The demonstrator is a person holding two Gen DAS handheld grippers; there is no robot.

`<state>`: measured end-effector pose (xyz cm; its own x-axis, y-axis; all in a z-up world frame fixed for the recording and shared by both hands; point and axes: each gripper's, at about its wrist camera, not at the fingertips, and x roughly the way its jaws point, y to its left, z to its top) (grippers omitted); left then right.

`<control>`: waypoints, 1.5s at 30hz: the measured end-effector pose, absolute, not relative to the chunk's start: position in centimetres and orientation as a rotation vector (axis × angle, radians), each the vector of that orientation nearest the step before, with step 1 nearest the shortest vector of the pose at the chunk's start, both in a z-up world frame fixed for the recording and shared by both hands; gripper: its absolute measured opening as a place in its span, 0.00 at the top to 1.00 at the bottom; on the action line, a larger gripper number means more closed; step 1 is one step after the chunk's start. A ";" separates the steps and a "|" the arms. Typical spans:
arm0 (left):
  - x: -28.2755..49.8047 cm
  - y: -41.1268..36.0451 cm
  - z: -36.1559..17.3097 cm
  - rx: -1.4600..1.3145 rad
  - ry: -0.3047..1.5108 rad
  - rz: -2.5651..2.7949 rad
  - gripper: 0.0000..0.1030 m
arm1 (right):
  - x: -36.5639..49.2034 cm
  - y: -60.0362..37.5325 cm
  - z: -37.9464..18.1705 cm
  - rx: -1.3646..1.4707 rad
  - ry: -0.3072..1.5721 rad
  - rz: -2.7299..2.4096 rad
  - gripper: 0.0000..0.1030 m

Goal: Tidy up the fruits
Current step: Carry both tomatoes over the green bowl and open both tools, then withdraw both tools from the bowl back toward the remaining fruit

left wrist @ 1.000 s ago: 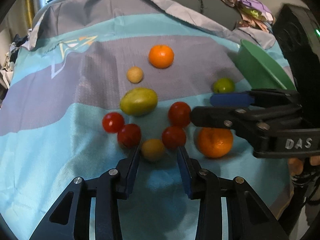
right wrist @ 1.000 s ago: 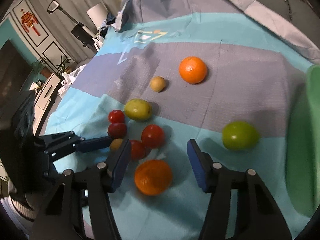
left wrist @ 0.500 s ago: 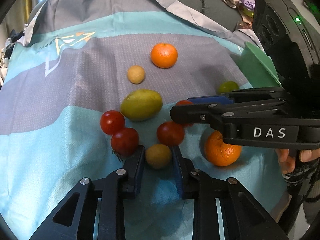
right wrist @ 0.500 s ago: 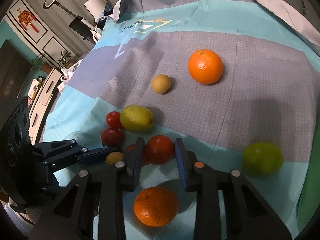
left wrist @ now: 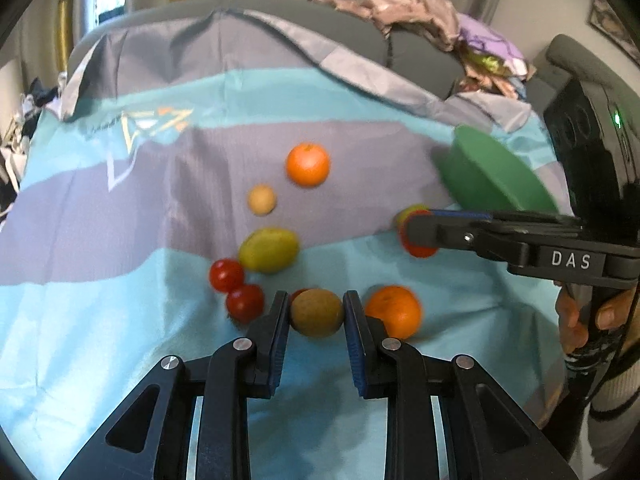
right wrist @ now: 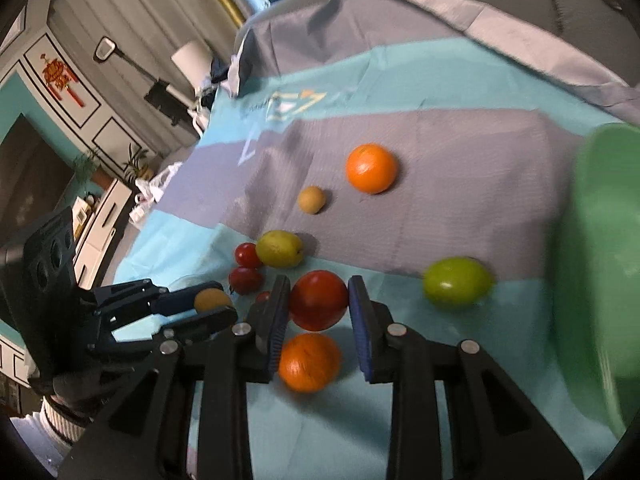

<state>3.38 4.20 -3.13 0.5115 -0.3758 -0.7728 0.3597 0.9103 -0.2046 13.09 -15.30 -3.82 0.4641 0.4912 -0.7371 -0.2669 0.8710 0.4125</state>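
Note:
My left gripper (left wrist: 316, 312) is shut on a small brown-yellow fruit (left wrist: 316, 312) and holds it above the cloth. My right gripper (right wrist: 319, 300) is shut on a red tomato (right wrist: 319, 300), lifted above the near orange (right wrist: 309, 362). In the left wrist view the right gripper (left wrist: 420, 234) carries the tomato (left wrist: 418, 246) near the green bowl (left wrist: 492, 180). On the cloth lie a far orange (left wrist: 308, 164), a small tan fruit (left wrist: 262, 199), a yellow-green fruit (left wrist: 269, 250), two tomatoes (left wrist: 236, 292) and a green fruit (right wrist: 458, 283).
The fruit lies on a teal and grey cloth (left wrist: 120, 320) over a sofa. The green bowl (right wrist: 600, 260) stands at the right edge. Clothes (left wrist: 420, 12) are piled on the sofa back. A person's hand (left wrist: 588, 316) holds the right gripper.
Both grippers have closed on their fruit and lifted it. The right gripper has moved with the tomato toward the green bowl.

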 end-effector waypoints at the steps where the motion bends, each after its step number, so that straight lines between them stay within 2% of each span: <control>1: 3.2 3.9 -2.7 -0.017 0.921 -0.454 0.74 | 12.5 -16.0 -3.2 0.257 0.965 0.462 0.71; 9: 3.9 -0.6 0.5 0.023 0.847 -0.541 0.74 | 9.5 -22.1 -0.1 0.302 0.843 0.345 0.71; 17: 6.3 -9.3 2.6 0.110 0.807 -0.679 0.74 | 7.8 -29.5 0.7 0.345 0.784 0.174 0.71; 24: 7.7 -16.2 1.8 0.196 0.816 -0.756 0.74 | 7.5 -32.9 -1.0 0.364 0.810 0.090 0.70; 30: 8.1 -18.5 -0.3 0.252 0.858 -0.712 0.74 | 6.8 -34.2 -2.0 0.374 0.820 0.048 0.69; 32: 7.9 -18.8 -0.7 0.271 0.857 -0.693 0.70 | 6.6 -34.6 -2.0 0.392 0.816 0.033 0.62; 34: 7.7 -18.7 -0.8 0.278 0.857 -0.685 0.50 | 6.2 -35.0 -1.8 0.418 0.803 0.023 0.49; 36: 7.5 -18.2 -0.6 0.270 0.843 -0.682 0.44 | 5.9 -35.2 -1.5 0.430 0.792 0.016 0.45; 45: 5.4 -9.9 1.6 0.142 0.800 -0.578 0.44 | 3.3 -34.0 0.6 0.428 0.753 0.034 0.45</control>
<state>5.39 -9.90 1.60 0.5516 -0.4346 -0.7120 0.5394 0.8369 -0.0930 3.31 -34.05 0.56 0.7331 0.1808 -0.6556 0.1215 0.9137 0.3879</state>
